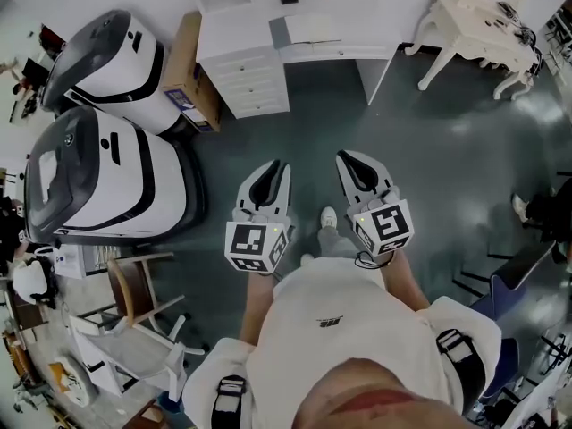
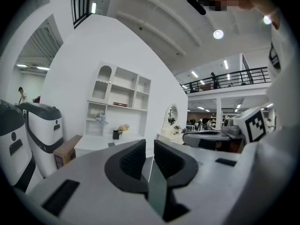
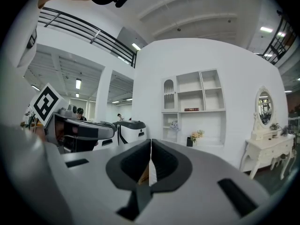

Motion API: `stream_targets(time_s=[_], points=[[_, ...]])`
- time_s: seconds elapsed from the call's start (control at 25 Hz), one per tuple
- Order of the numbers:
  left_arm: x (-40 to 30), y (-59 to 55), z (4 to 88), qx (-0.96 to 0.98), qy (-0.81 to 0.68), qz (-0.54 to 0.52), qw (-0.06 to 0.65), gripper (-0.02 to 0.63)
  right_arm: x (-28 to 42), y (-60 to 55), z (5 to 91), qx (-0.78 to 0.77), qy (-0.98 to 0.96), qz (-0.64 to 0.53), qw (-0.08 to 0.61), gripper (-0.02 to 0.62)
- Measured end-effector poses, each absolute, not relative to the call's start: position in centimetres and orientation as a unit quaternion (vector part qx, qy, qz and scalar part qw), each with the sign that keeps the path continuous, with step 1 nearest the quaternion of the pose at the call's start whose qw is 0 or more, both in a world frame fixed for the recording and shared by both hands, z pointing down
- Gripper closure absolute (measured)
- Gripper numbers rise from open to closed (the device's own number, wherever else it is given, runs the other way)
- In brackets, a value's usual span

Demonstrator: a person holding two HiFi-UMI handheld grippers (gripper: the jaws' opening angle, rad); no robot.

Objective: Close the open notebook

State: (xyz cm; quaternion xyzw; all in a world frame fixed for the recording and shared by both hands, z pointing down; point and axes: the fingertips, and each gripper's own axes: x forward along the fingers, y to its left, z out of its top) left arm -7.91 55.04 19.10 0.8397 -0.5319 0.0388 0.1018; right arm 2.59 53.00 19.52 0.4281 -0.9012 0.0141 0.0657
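The open notebook (image 1: 309, 29) lies on the white table (image 1: 237, 29), well apart and straight ahead, long axis crosswise, with neither arm clearly nearer: the left hand-held gripper (image 1: 275, 170) is slightly parted and empty, the right hand-held gripper (image 1: 350, 161) clenched on nothing.

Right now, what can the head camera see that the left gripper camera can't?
Only the head view shows the person's shoe and a wooden chair down on the floor. Only the left gripper view shows the tall white shelves, the ceiling lights, the oval mirror and the balcony railing. Both show the white desk, the cardboard box, the white machines and the right gripper.
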Motion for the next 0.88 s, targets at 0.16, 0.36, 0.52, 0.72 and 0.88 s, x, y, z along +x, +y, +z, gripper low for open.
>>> stream_targets(time_s=[0.16, 0.36, 0.52, 0.72, 0.88], points=[[-7.3, 51.7, 19.1, 0.837, -0.537, 0.042, 0.102, 0.606, 3.2, 49.6, 19.6, 0.422, -0.904, 0.017, 0.066, 0.598], [-5.8, 47.8, 19.1, 0.835, -0.539, 0.047, 0.103, 0.606, 4.3, 45.5, 19.6, 0.416, -0.907, 0.017, 0.066, 0.598], [-4.6, 45.0, 19.2, 0.834, -0.540, 0.051, 0.103, 0.606, 5.0, 42.6, 19.4, 0.410, -0.909, 0.016, 0.066, 0.598], [-2.8, 41.7, 18.9, 0.834, -0.541, 0.053, 0.098, 0.606, 6.3, 39.4, 19.3, 0.402, -0.913, 0.016, 0.064, 0.598], [-1.9, 39.8, 19.3, 0.832, -0.543, 0.054, 0.100, 0.606, 7.1, 37.3, 19.5, 0.401, -0.914, 0.017, 0.064, 0.598]])
